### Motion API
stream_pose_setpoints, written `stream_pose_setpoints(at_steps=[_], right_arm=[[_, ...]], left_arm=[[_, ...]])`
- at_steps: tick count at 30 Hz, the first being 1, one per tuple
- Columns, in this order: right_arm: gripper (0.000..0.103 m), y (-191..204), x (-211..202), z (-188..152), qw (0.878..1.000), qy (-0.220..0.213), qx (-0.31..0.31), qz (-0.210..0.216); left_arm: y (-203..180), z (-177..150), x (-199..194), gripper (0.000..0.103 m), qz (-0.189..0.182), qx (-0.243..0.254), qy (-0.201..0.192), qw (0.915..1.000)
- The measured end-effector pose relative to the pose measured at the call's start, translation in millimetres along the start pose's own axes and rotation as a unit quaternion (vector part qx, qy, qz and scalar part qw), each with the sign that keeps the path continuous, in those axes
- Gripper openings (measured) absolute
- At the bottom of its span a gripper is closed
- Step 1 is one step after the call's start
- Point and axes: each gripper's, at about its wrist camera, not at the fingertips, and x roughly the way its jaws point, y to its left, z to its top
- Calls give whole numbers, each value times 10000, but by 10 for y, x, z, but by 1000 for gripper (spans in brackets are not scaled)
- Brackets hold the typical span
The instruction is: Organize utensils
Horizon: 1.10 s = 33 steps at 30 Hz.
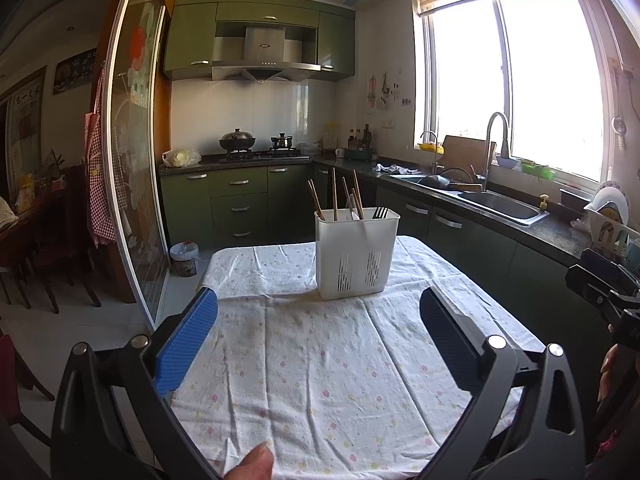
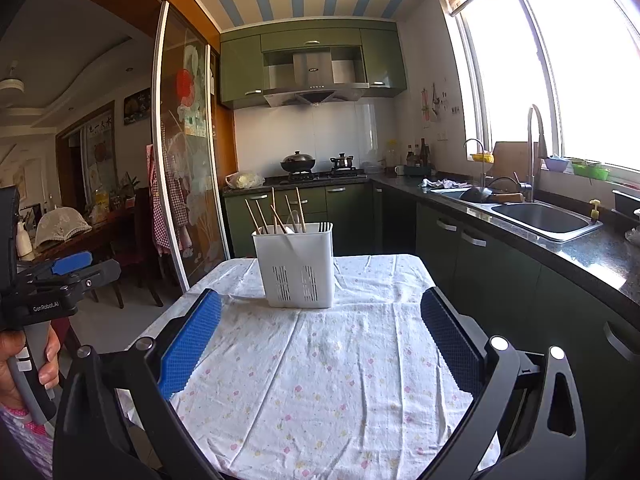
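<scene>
In the left wrist view, the left gripper [image 1: 318, 340] hangs over the flowered tablecloth [image 1: 320, 380] with its jaws spread wide and nothing between them. The white plastic utensil holder [image 1: 356, 256] stands upright straight ahead of the fingertips, apart from them, toward the far end of the table. Out of its top stick wooden chopsticks [image 1: 334, 194], about 5 by my count, plus 1 black fork [image 1: 380, 213] at the right end and 1 pale utensil, perhaps a spoon, too faint to name. At the right edge of this view part of the other tool shows. In the right wrist view, the right gripper [image 2: 320, 340] is likewise spread and empty above the cloth, with the holder ahead and slightly left of its centre line; here about 6 chopstick ends can be counted, some overlapping, so the count is uncertain. The left tool's handle, gripped by a hand [image 2: 24, 360], sits far left. No loose utensil lies on the cloth between either pair of fingers, so the organizing looks finished or not yet begun. If a stick must be lifted, approach from above, pinch 1 shaft near its top, and pull straight up so the light holder does not tip.
</scene>
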Motion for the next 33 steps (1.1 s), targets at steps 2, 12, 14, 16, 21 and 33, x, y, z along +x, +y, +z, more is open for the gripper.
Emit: stream_pose_setpoints(at_steps=[2,12,14,16,21,33], right_arm=[[98,0,0,1,10000,4,7,8],[98,2,33,12,10000,6,-12,19],[98,-4,39,9,10000,11,-7,32],[98,-2,42,5,10000,8,-10,38],[98,2,36,4,10000,4,-11,39],[98,-8,78,-23,10000,33,-28,76]], left_arm=[[2,-1,10,96,-80,-19,25,10000],[8,-8,23,96,115,9,35,9999],[17,-10,18,96,89,-21,43,9999],[15,-12,14,96,146,26,28,9999],[-8,-11,1,96,183,117,-21,9998],[-12,4,-3,96,38,67,2,10000]])
